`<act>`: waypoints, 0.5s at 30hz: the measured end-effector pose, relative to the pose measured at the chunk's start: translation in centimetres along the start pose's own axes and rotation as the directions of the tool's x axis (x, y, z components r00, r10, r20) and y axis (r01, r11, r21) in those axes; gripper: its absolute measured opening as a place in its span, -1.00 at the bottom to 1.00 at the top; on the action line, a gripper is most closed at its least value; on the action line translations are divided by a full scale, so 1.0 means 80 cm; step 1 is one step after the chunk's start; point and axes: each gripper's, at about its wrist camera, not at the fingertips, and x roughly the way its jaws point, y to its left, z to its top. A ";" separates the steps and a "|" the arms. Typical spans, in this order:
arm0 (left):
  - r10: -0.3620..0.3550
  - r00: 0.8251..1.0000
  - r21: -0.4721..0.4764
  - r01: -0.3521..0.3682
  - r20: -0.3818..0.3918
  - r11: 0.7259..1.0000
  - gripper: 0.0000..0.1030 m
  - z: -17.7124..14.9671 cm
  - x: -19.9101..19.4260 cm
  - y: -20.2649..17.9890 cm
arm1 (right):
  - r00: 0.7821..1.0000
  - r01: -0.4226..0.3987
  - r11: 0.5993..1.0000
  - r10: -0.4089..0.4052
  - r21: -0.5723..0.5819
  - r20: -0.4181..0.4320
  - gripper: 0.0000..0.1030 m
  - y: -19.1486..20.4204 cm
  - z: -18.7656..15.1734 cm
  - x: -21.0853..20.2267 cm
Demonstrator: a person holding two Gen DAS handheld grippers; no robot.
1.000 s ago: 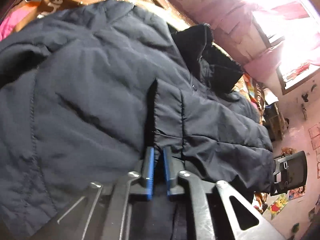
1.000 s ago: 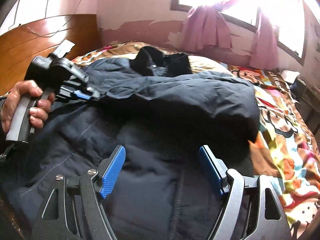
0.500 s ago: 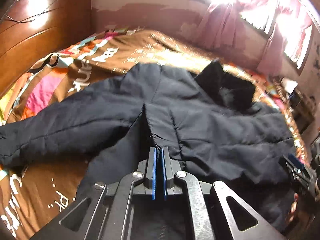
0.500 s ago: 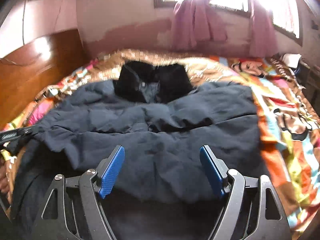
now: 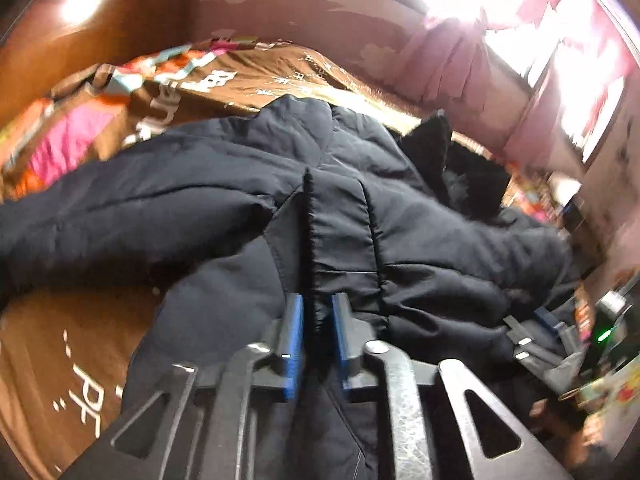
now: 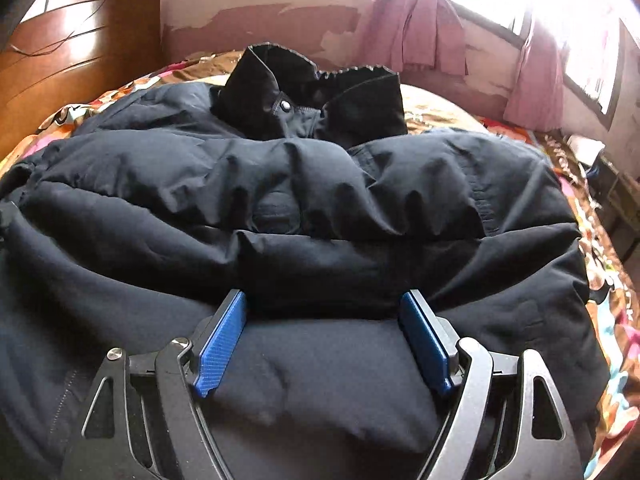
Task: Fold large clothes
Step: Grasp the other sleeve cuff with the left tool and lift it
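Jacket (image 6: pixel 312 216), dark navy and padded, lies spread across a bed with a brown and multicoloured printed bedspread (image 5: pixel 256 80). Its black collar (image 6: pixel 316 96) stands up at the far side, a metal snap visible on it. One sleeve (image 5: pixel 120 208) stretches out toward the left of the left wrist view, over the bedspread.

Left gripper (image 5: pixel 316 328): fingers (image 5: pixel 294 336) have just been opening and now stand a narrow gap apart. A hemmed edge of the jacket (image 5: pixel 316 240) runs straight down into that gap. Fabric is between the blue pads, yet space shows on both sides of it, so the pads do not appear to press; view is motion-blurred.

Right gripper (image 6: pixel 324 312): fingers (image 6: pixel 222 344) stand wide apart, low over the jacket's front. A thick folded ridge of the jacket lies just beyond the fingertips, crossing the view from side to side. Smooth dark fabric fills the space between the pads; nothing is clamped.

Right gripper also shows at the right edge of the left wrist view (image 5: pixel 548 336), beside the jacket's lower part.

Wooden headboard (image 6: pixel 80 52) at left. Pink curtains (image 6: pixel 416 28) hang at bright windows behind the bed.
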 end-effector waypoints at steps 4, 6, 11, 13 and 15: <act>-0.049 0.998 -0.120 0.055 0.050 0.991 0.54 0.000 -0.039 0.037 | 1.000 0.010 1.000 -0.010 -0.003 0.026 0.50 -0.006 0.002 -0.016; -0.023 0.995 -0.174 0.040 0.099 0.984 0.84 0.000 -0.064 0.062 | 1.000 0.014 1.000 -0.014 0.011 0.026 0.50 -0.007 0.008 -0.026; 0.047 0.996 -0.347 -0.019 0.071 0.938 0.84 0.006 -0.092 0.157 | 0.994 -0.096 0.992 0.091 0.078 0.062 0.52 0.015 0.036 -0.053; 0.095 0.994 -0.436 -0.060 0.057 0.898 0.84 0.005 -0.102 0.205 | 0.986 -0.159 0.984 0.154 0.075 0.067 0.52 0.037 0.052 -0.057; 0.134 0.989 -0.513 -0.086 0.056 0.854 0.84 0.002 -0.112 0.248 | 0.975 -0.214 0.975 0.209 0.059 0.078 0.52 0.064 0.066 -0.059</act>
